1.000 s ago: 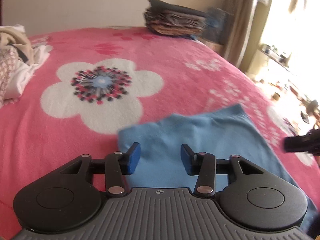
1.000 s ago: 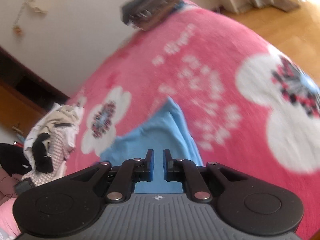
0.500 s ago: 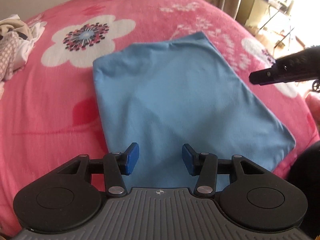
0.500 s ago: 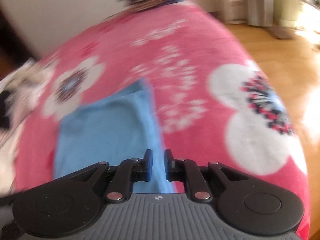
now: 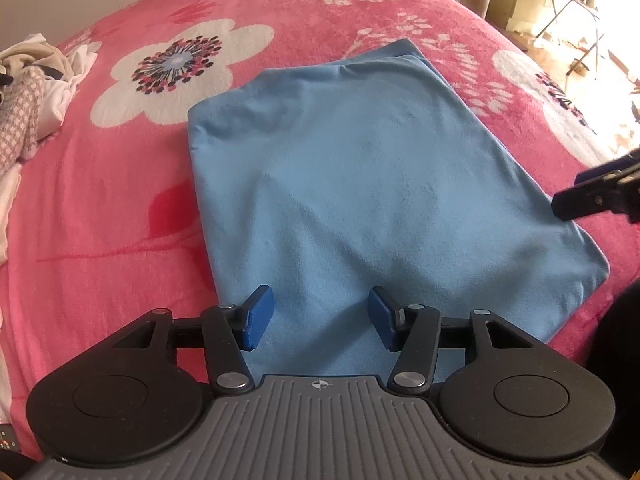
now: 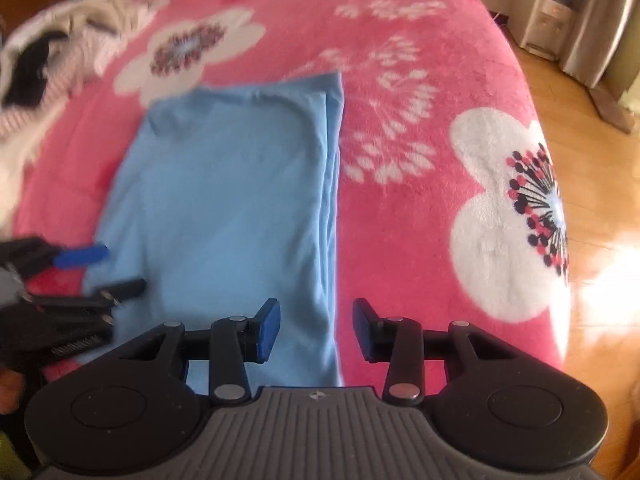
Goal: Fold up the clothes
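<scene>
A light blue garment [image 5: 360, 184] [image 6: 228, 208] lies folded flat in a rough rectangle on the pink flowered blanket [image 5: 100, 216] [image 6: 420, 240]. My left gripper [image 5: 318, 316] hovers over the garment's near left part, its jaws opening with nothing pressed between the blue pads. My right gripper [image 6: 316, 328] hangs over the garment's near right edge, where the layered fold runs; its jaws are opening too and grip nothing. Each gripper shows at the edge of the other's view: the right one [image 5: 600, 192], the left one [image 6: 80, 276].
A heap of unfolded clothes [image 5: 28, 92] [image 6: 52, 56] lies at the far left of the bed. The bed's right side drops to a wooden floor [image 6: 600, 160], with furniture [image 6: 560, 20] beyond. Bright window light comes from the far right [image 5: 580, 20].
Both views tilted downward, so the whole blue garment now shows. The right gripper's jaws went from nearly shut to wide apart and its view rolled. The left jaws widened slightly.
</scene>
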The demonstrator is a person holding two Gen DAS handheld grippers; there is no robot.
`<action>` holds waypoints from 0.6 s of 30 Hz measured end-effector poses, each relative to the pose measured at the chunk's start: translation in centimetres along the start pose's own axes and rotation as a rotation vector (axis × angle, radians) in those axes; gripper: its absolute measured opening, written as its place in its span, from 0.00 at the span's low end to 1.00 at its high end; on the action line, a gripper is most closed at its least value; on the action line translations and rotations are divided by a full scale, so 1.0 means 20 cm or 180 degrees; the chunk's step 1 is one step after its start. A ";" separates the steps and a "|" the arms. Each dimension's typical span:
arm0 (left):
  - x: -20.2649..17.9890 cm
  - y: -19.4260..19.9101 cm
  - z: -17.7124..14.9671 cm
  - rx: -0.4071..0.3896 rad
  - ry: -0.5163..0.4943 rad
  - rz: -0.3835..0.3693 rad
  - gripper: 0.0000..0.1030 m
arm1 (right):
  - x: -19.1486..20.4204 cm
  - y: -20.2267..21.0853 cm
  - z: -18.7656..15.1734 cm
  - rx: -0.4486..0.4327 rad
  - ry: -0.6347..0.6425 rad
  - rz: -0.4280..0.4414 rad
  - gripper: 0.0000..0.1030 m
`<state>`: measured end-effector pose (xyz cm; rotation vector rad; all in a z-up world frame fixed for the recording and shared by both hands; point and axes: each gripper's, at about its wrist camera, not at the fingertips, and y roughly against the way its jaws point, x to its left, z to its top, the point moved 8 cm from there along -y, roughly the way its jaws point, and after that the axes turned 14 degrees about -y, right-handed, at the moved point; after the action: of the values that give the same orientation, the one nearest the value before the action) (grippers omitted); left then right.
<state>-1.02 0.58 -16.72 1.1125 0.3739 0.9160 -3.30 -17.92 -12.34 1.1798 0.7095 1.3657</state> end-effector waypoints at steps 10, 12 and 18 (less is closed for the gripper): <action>-0.01 0.01 -0.01 0.0055 -0.0084 0.0131 0.58 | 0.00 -0.02 -0.14 -0.0252 -0.0112 -0.0135 0.42; -0.01 0.01 -0.01 0.0080 -0.0080 0.0172 0.59 | -0.01 -0.01 -0.14 -0.0310 -0.0161 -0.0118 0.42; -0.02 0.05 -0.04 0.0142 -0.0134 0.0317 0.61 | -0.02 -0.02 -0.13 -0.0356 -0.0237 -0.0082 0.42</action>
<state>-2.20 0.99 -16.29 1.1982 0.3079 0.9742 -5.62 -17.63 -13.61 1.1232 0.5860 1.3162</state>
